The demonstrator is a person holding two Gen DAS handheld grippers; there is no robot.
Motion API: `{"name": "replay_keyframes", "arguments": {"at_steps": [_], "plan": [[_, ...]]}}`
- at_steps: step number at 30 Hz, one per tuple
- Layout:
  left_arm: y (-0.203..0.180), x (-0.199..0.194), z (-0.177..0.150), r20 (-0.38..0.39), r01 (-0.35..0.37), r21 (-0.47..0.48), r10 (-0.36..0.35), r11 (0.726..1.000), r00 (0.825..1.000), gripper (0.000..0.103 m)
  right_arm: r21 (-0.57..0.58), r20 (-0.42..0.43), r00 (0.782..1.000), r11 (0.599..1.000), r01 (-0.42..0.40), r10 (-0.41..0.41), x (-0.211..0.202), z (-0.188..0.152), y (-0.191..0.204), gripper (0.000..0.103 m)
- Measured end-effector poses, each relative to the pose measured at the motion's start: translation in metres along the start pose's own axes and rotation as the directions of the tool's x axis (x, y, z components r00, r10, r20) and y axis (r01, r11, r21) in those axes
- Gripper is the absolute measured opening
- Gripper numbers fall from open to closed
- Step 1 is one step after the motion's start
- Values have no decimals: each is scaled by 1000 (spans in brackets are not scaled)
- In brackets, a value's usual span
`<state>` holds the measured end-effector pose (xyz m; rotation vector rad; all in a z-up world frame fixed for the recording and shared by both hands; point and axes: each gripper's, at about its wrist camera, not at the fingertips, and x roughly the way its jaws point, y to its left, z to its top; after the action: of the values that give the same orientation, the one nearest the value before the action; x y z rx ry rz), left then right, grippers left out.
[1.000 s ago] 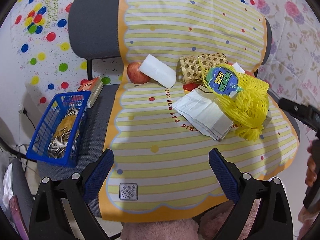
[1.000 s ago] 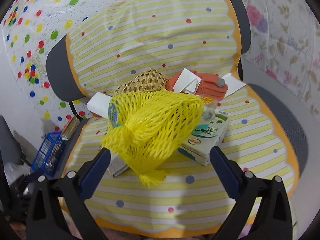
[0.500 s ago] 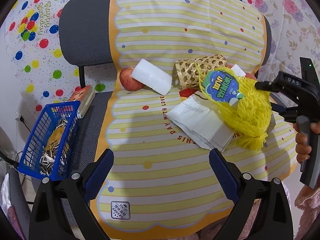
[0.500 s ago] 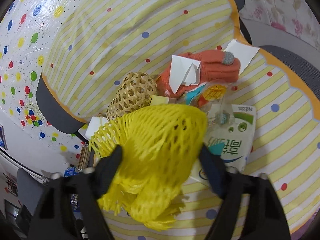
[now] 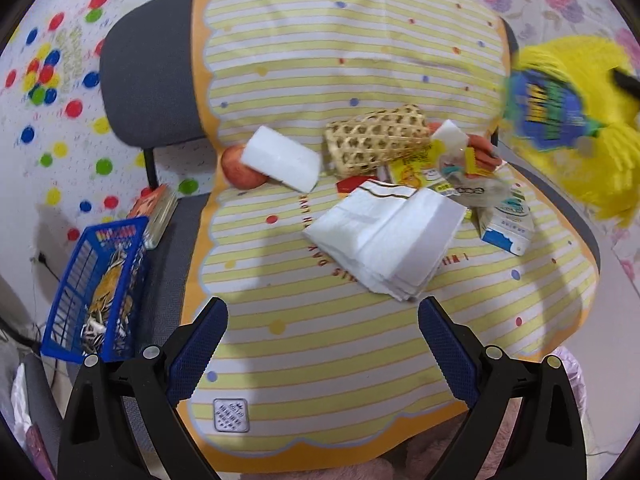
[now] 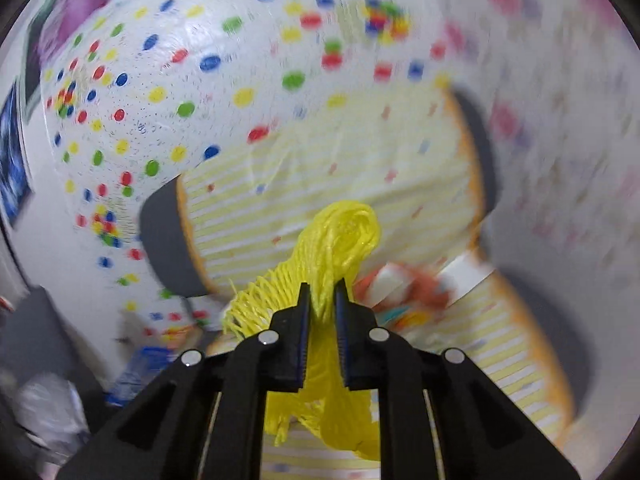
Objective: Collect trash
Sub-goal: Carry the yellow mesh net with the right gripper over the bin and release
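The right gripper (image 6: 321, 294), jaws clamped on the yellow net bag (image 6: 340, 236), has lifted it off the chair (image 5: 152, 80); left gripper (image 5: 322, 320) jaws wide, idle.

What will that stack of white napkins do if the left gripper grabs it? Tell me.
The stack of white napkins is thin folded sheets, so it will probably flop and fan apart. Its lower edges already splay, so a pinch may lift only the top layers. It looks light; pushing would likely slide it along the striped mat.
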<state>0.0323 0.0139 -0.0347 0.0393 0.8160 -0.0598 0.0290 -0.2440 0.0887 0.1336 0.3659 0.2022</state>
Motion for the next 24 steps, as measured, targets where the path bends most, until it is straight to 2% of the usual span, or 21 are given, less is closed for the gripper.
{"name": "replay_keyframes", "arguments": {"at_steps": [2,9,14,19,21,24], "plan": [[-9,6,0,-9,42,20,-42,999,999,94,-56,22,996,995,87,-86,-16,-6,-3,12],[-49,47,6,-18,61,105,-60,993,998,92,-92,-66,974,974,208,-215,-29,-40,-30,12],[-68,73,8,-16,29,187,-26,982,1000,91,-44,-121,969,977,211,-215,-30,-60,-47,12],[-68,96,8,-33,-56,280,68,958,997,91,-40,-153,966,978,207,-211,-27,-72,-55,12],[-65,102,8,-34,-49,301,62,952,997,92,-35,-152,967,979,203,-206,-26,-73,-56,12],[-72,105,6,18,-85,367,84,926,996,92,-38,-149,968,979,200,-203,-23,-73,-55,12]]}}
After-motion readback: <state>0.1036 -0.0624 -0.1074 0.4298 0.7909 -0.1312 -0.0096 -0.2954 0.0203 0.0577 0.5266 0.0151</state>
